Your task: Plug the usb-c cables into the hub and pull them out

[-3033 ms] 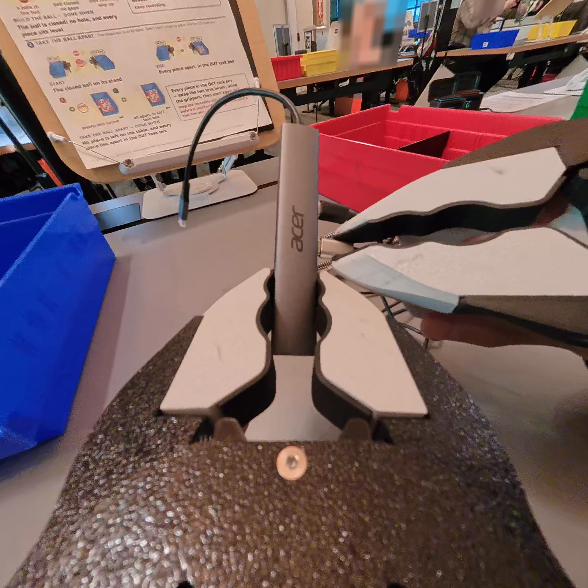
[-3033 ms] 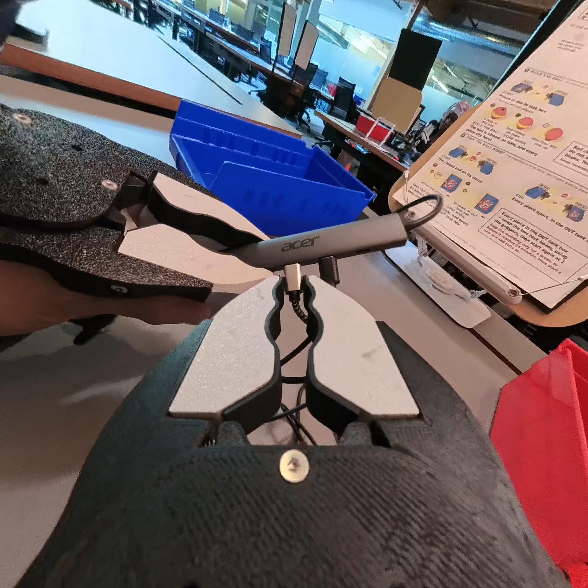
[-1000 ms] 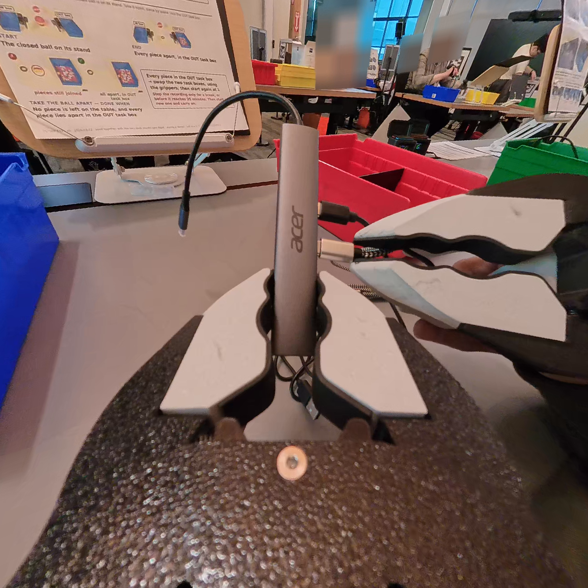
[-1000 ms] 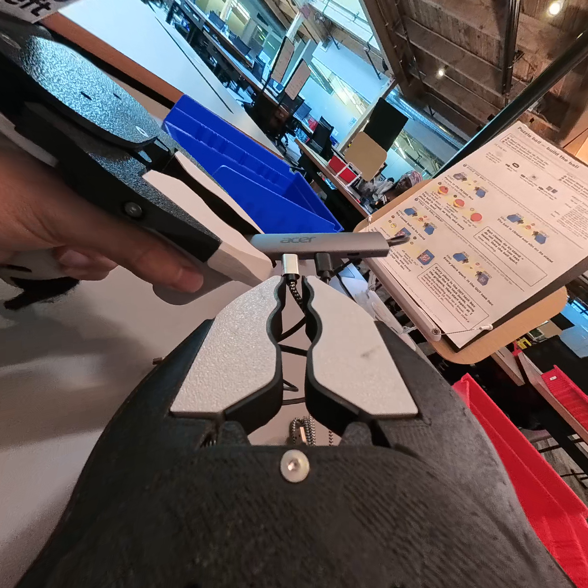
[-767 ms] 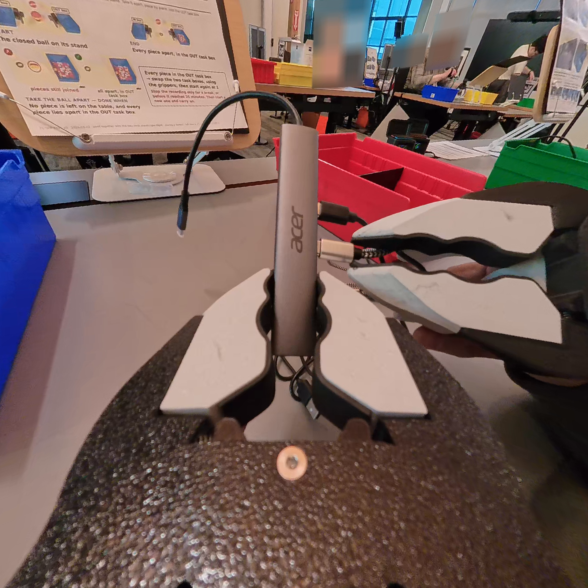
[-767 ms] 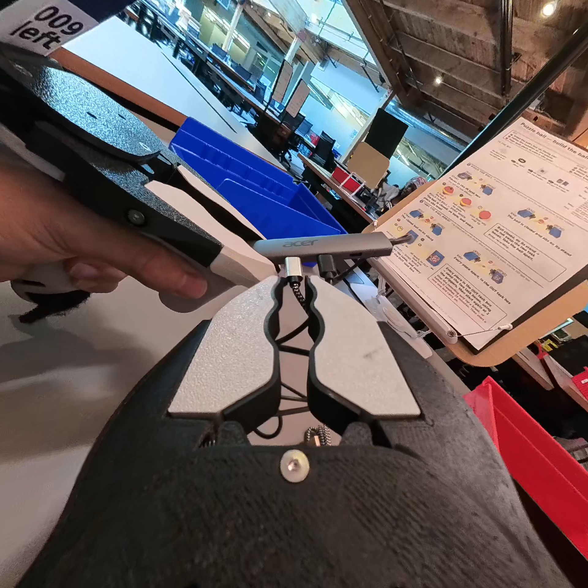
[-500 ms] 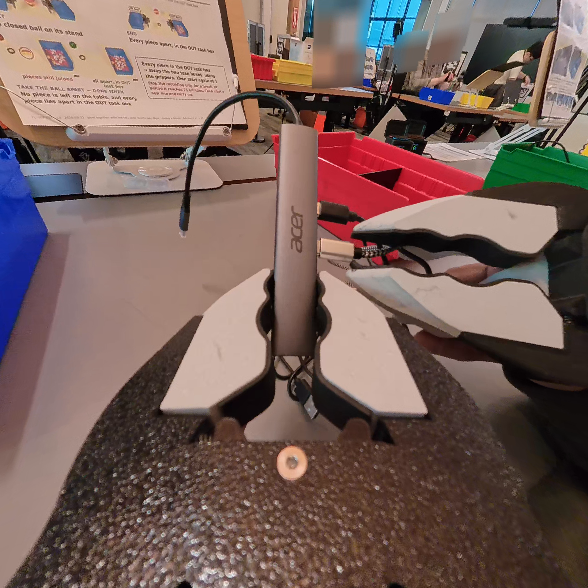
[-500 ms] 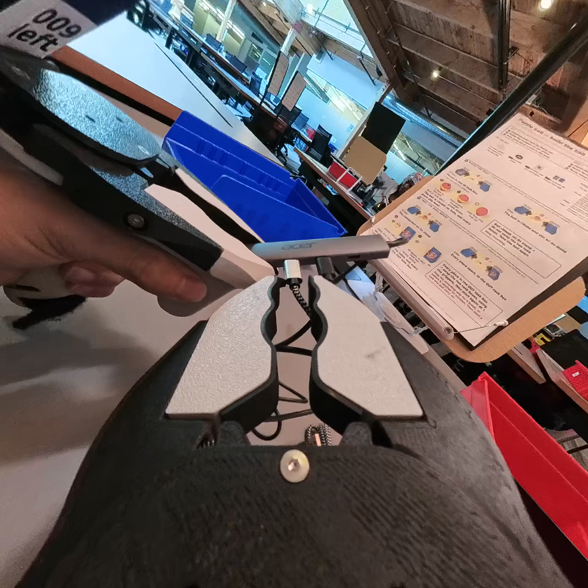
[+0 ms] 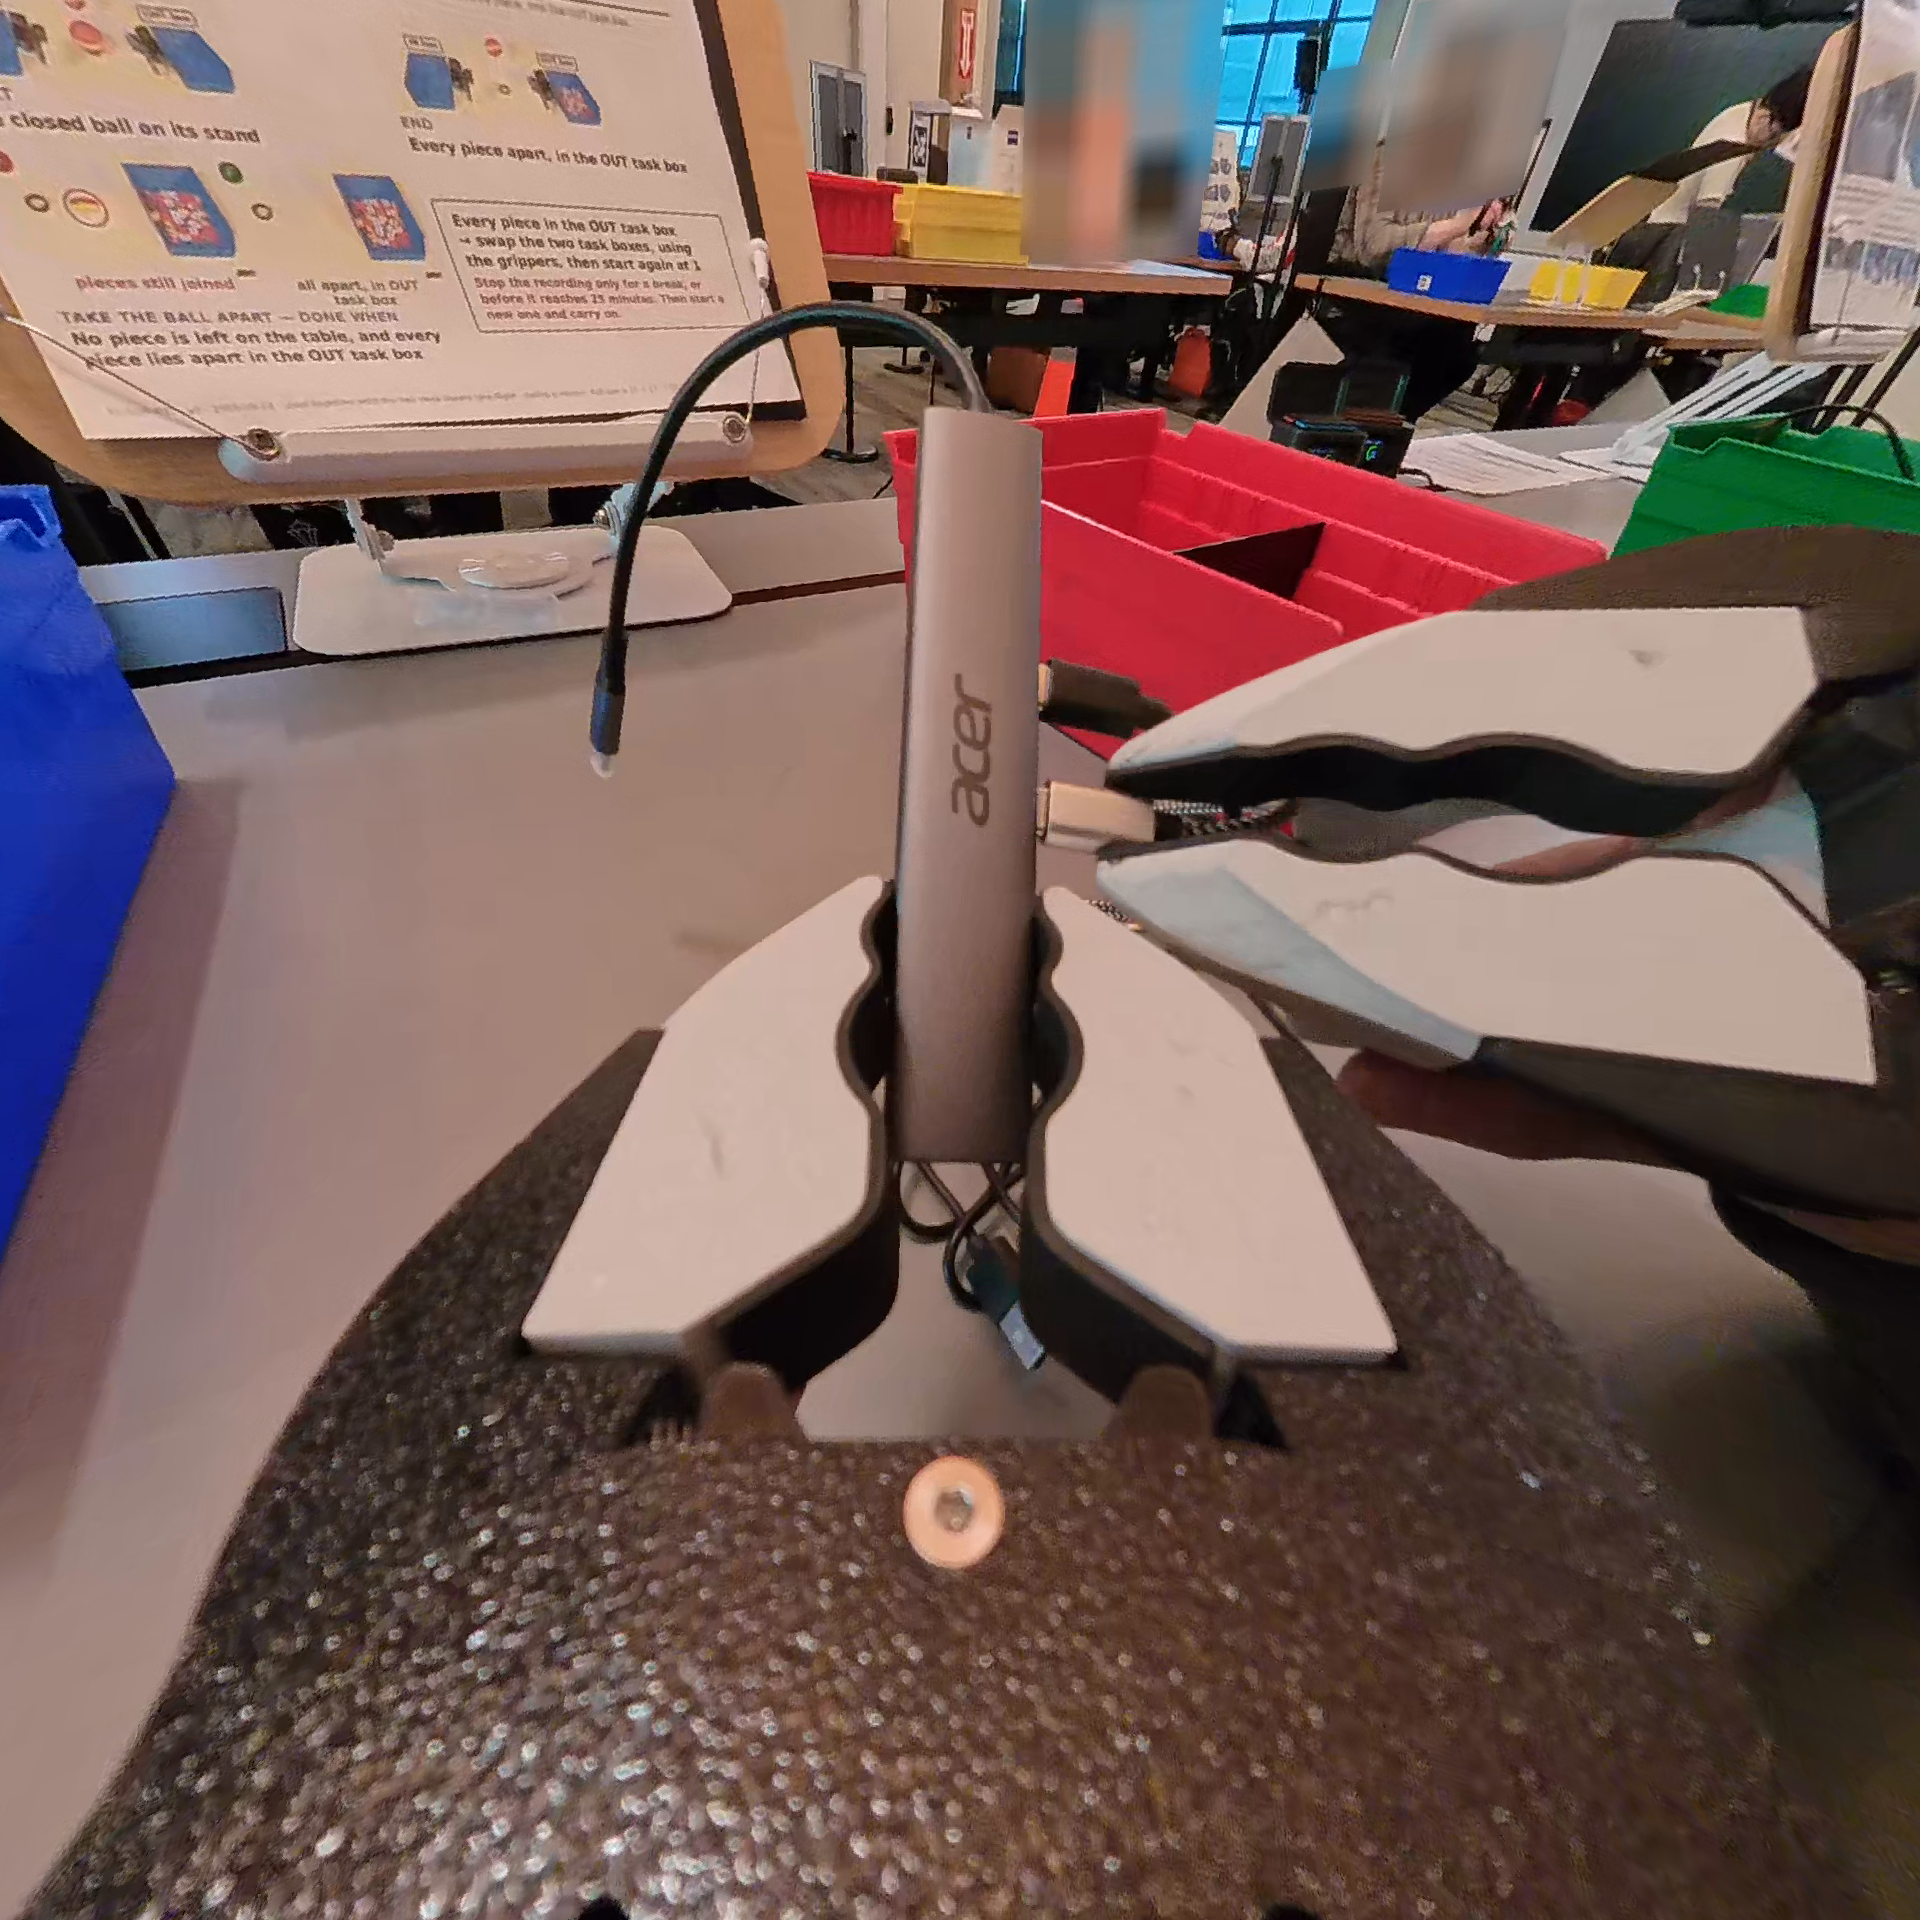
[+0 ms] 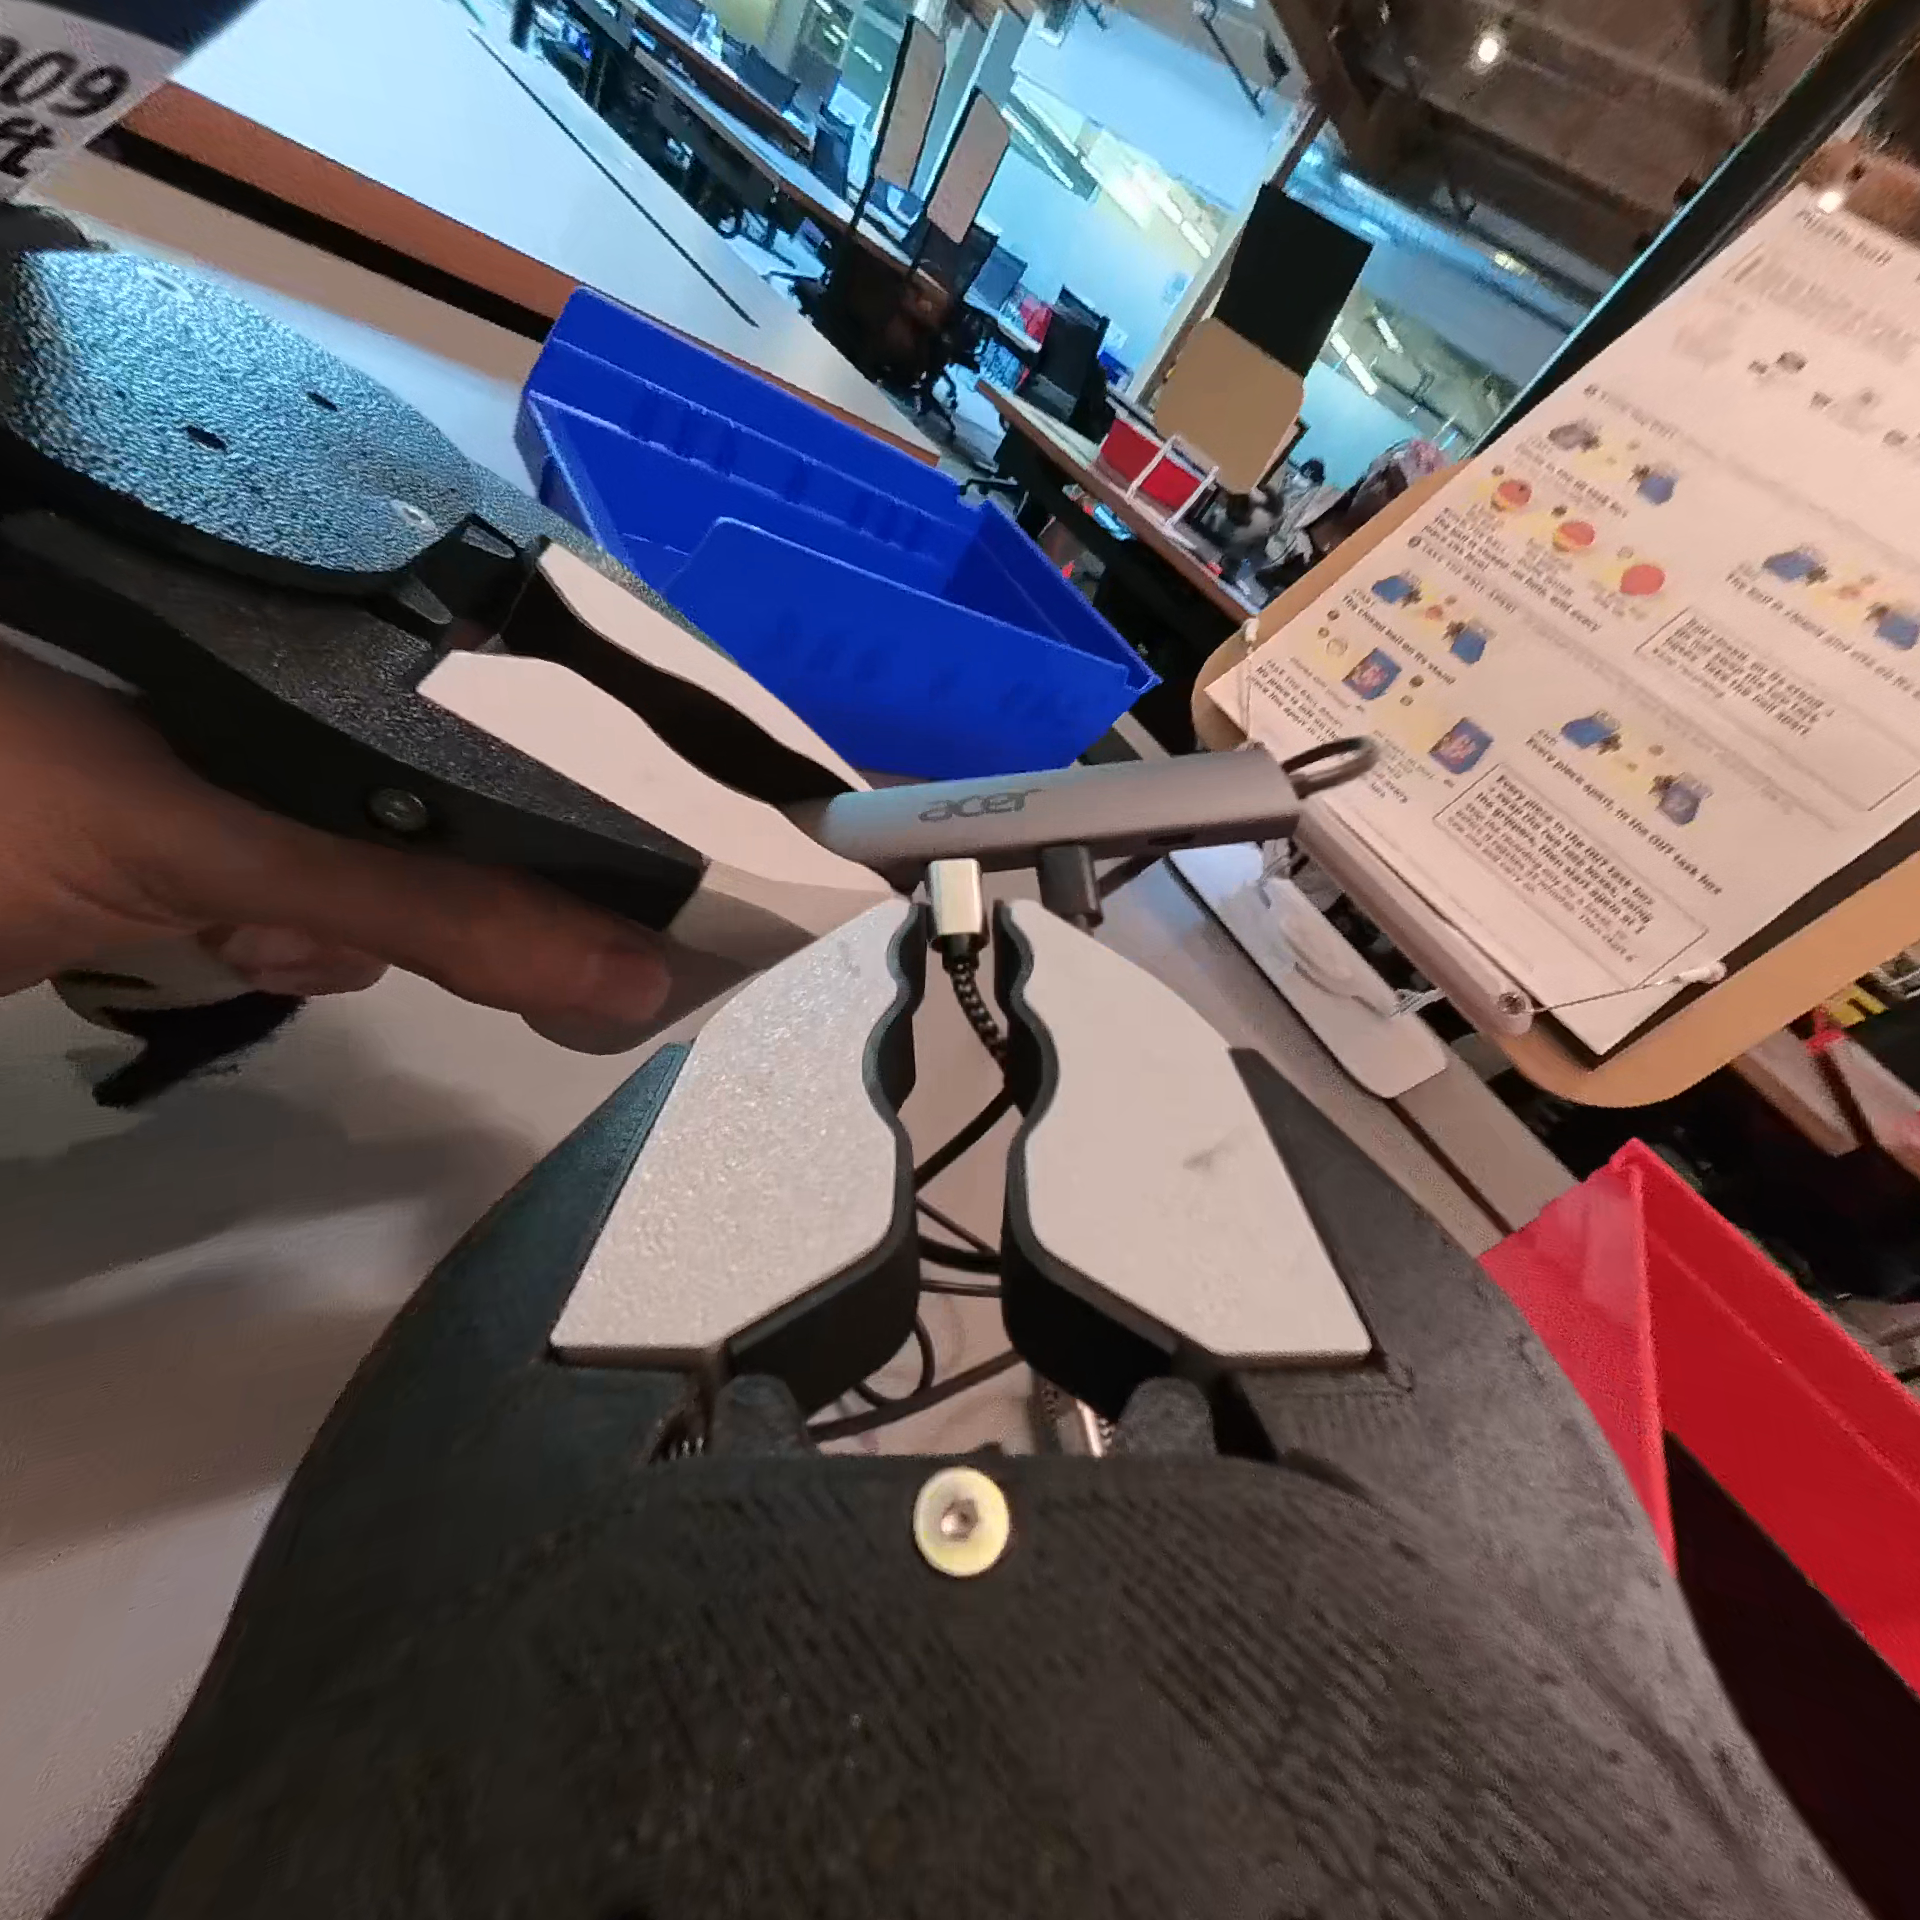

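A grey usb hub (image 9: 966,779) is held upright above the table by my left gripper (image 9: 961,904), which is shut on its lower end. A silver usb-c plug (image 9: 1091,816) on a braided cable and a black usb-c plug (image 9: 1091,691) both sit in the hub's right side. My right gripper (image 9: 1107,810) comes in from the right, shut on the rear of the silver plug. In the right wrist view the hub (image 10: 1060,810) lies crosswise, with my right gripper (image 10: 958,914) just under the silver plug (image 10: 954,883) and the black plug (image 10: 1070,878) beside it.
The hub's own black lead (image 9: 665,499) arcs left and hangs free. A red bin (image 9: 1195,613) stands behind, a blue bin (image 9: 62,831) at the left, a green bin (image 9: 1766,488) at the far right. An instruction board (image 9: 416,208) stands at the back. Loose cables (image 9: 997,1278) lie on the table. Both grippers' tips are close together, under 4 cm apart.
My right gripper loosened on the braided cable, slid closer to the hub and closed again at the silver plug. The left gripper kept hold of the hub.
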Tool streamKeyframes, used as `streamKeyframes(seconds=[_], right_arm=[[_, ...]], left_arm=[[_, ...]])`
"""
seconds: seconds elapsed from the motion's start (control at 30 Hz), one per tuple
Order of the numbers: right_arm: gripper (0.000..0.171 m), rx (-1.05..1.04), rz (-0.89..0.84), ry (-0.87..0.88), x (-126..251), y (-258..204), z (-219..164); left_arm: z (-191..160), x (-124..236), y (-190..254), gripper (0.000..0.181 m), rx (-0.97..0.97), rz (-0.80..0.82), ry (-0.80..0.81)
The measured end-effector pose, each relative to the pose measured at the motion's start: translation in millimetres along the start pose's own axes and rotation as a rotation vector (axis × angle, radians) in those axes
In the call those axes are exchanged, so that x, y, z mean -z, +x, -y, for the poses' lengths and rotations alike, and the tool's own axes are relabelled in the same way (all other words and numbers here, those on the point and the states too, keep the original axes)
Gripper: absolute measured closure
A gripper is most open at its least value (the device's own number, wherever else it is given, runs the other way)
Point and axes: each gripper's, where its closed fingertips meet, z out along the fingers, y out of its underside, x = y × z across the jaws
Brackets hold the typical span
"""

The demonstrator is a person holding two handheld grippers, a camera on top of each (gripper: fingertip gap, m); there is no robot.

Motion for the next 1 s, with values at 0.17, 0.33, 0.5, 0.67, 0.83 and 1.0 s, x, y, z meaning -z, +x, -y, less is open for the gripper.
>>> streamKeyframes(seconds=[0.17,0.33,0.5,0.67,0.83,1.0], right_arm=[[0.160,0.015,0.002,0.028,0.1,0.0,0.7],[0.160,-0.006,0.006,0.043,-1.5,-0.6,-1.5],[0.159,0.047,-0.033,0.026,-3.6,-2.3,-2.2],[0.159,0.050,-0.024,0.020,-0.9,-1.1,0.0],[0.159,-0.020,0.014,0.023,-1.9,-0.8,0.9],[0.159,-0.027,0.020,0.024,-3.4,0.7,1.8]], left_arm=[[-0.1,-0.6,2.0,0.159,0.043,-0.039,0.005],[-3.4,-2.5,4.1,0.160,0.198,-0.108,0.026],[-2.7,-0.5,-1.0,0.160,0.168,-0.047,0.040],[0.9,0.4,1.1,0.160,0.164,-0.068,0.060],[2.2,0.6,-0.6,0.160,0.136,-0.063,0.061],[3.0,-0.8,-0.7,0.160,0.158,-0.075,0.065]])
